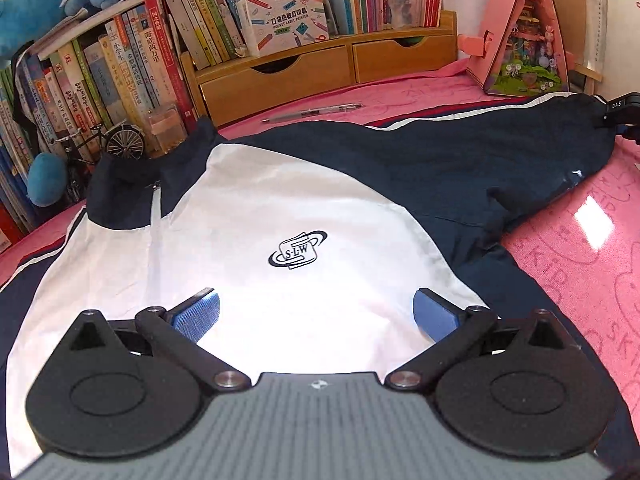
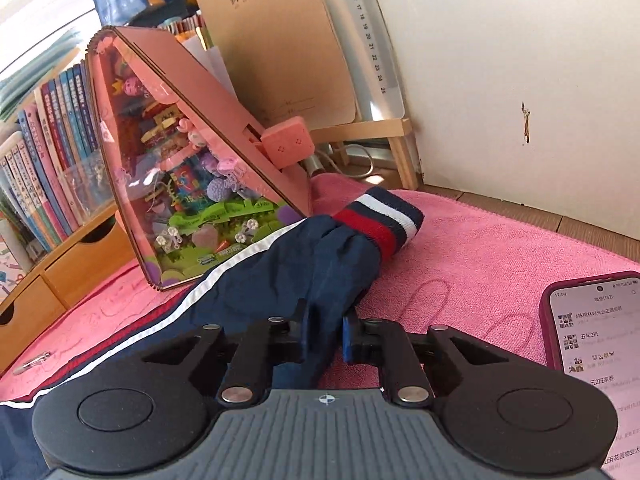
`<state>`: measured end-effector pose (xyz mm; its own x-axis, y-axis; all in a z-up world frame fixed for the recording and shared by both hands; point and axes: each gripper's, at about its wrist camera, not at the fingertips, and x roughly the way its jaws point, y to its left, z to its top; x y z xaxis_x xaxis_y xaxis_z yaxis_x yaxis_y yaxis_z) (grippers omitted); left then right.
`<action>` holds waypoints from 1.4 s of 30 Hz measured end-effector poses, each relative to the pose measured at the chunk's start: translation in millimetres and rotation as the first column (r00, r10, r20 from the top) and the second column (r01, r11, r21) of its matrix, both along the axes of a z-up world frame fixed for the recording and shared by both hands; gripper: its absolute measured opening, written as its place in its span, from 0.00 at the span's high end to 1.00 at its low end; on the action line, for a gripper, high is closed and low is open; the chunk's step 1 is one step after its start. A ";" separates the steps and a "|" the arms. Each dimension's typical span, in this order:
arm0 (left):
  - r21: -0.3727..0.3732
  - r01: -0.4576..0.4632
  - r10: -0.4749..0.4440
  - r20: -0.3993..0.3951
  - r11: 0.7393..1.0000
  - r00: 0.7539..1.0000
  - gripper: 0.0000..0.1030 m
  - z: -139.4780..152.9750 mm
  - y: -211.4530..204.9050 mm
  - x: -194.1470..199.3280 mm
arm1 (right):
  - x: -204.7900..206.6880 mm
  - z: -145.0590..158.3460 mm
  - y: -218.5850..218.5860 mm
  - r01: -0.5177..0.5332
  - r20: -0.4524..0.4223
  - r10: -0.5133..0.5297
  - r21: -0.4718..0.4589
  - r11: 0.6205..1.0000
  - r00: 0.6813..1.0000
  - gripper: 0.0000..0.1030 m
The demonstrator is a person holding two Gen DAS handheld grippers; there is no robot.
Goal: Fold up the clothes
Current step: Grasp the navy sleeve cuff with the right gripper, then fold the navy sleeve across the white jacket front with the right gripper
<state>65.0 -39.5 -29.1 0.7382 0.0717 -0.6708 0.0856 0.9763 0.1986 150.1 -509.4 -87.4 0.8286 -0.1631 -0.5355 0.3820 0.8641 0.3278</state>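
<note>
The left gripper (image 1: 316,312), blue pads spread wide, hovers over the white-and-navy zip-up jacket (image 1: 280,216) spread on pink towelling (image 1: 580,260) — only the right-wrist view shows the right gripper (image 2: 326,334) pinching its navy sleeve (image 2: 320,264) below the striped cuff (image 2: 380,220), body cut off.

The white chest of the jacket (image 1: 256,248) carries a dark emblem reading "S·L·W", and the white box (image 1: 282,18) among the books is printed "POCKET LABEL PRINTER" under a line of Chinese characters. In the right wrist view the phone (image 2: 596,336) shows "12:50" at the top of a Chinese chat list, and the clear ruler (image 2: 366,36) runs from about 13 to 25. The brown notebook (image 2: 272,40) bears three Chinese characters, seemingly "纠错本", though the angle is poor.
</note>
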 end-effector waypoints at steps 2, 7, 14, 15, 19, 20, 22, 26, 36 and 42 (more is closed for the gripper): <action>0.024 -0.035 0.034 0.029 0.999 0.999 0.00 5.0 15.6 -11.1 | -6.2 9.0 9.4 -0.009 0.030 0.009 -0.020 1.000 1.000 0.90; 0.038 -0.147 0.144 0.079 0.988 0.986 0.00 17.2 61.0 -36.4 | -33.5 60.4 76.2 -0.175 0.169 0.188 -0.085 0.981 0.968 0.91; -0.117 -0.290 0.297 0.046 0.950 0.954 0.00 19.9 126.6 -67.1 | -64.3 106.5 241.4 -0.627 0.235 0.660 -0.205 0.751 0.713 0.91; -0.173 -0.279 0.287 0.028 0.945 0.957 0.00 19.8 133.9 -72.5 | -73.4 106.4 271.7 -0.704 0.217 0.739 -0.223 0.674 0.638 0.91; -0.311 -0.245 0.250 -0.026 0.918 0.968 0.00 20.0 151.8 -86.8 | -94.6 83.1 335.2 -0.844 0.091 0.874 -0.229 0.485 0.477 0.75; -0.315 -0.241 0.244 -0.030 0.918 0.969 0.00 19.8 153.1 -87.7 | -98.5 73.4 347.1 -0.863 0.024 0.889 -0.231 0.450 0.457 0.55; -0.304 -0.228 0.231 -0.025 0.925 0.973 0.00 19.6 152.2 -86.1 | -110.5 60.8 353.5 -0.853 -0.036 0.882 -0.277 0.443 0.470 0.31; -0.320 -0.179 0.176 -0.038 0.930 0.984 0.00 18.5 138.6 -69.2 | -126.9 57.6 334.8 -0.835 -0.047 0.874 -0.326 0.444 0.483 0.26; -0.047 -0.069 0.069 0.005 0.997 0.998 0.00 3.8 60.7 -35.0 | -113.1 41.4 273.3 -0.777 -0.004 0.785 -0.147 0.612 0.619 0.19; 0.010 -0.059 0.059 -0.015 0.998 0.998 0.00 -8.8 43.1 -28.7 | -110.5 38.2 254.6 -0.746 0.001 0.753 -0.139 0.651 0.658 0.19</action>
<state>36.3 3.6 -37.9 0.7219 0.1212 -0.6814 0.0309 0.9779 0.2067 39.6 -254.8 -49.2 0.7231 0.4690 -0.5071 -0.4277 0.8805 0.2045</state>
